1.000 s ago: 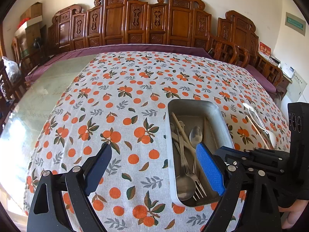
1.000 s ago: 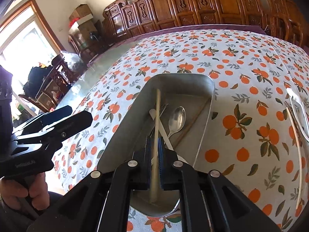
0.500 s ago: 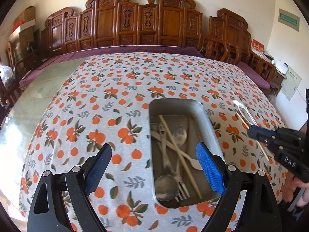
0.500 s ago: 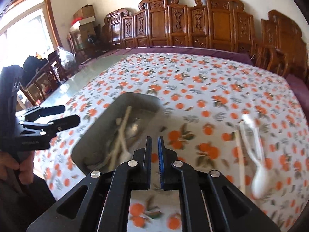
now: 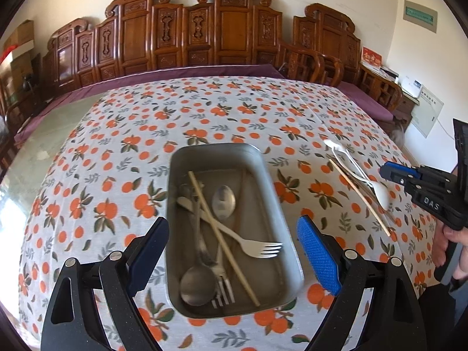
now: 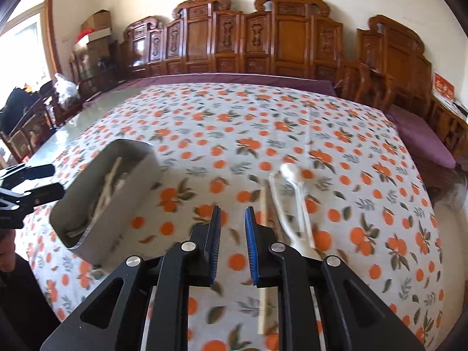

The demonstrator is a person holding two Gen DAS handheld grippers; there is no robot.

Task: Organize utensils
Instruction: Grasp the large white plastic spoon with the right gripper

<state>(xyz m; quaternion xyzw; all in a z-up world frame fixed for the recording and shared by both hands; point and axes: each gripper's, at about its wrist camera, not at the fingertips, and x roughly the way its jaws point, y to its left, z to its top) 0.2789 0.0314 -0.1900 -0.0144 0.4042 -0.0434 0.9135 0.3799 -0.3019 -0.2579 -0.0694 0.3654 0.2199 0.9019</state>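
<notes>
Right gripper (image 6: 232, 245), chopstick dropped in metal tray (image 5: 175, 204) since a second ago, now part-spread, empty, beside loose chopstick (image 6: 264, 263) and white spoons (image 6: 295, 201) at tray's 3 o'clock. Left gripper (image 5: 232, 257) wide apart, empty.

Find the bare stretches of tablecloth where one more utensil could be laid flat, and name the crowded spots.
Free: the cloth left of the metal tray, the far half before the wooden chairs, and the strip between tray and loose chopstick. Crowded: the tray's inside and the white plastic spoons near the right gripper.
</notes>
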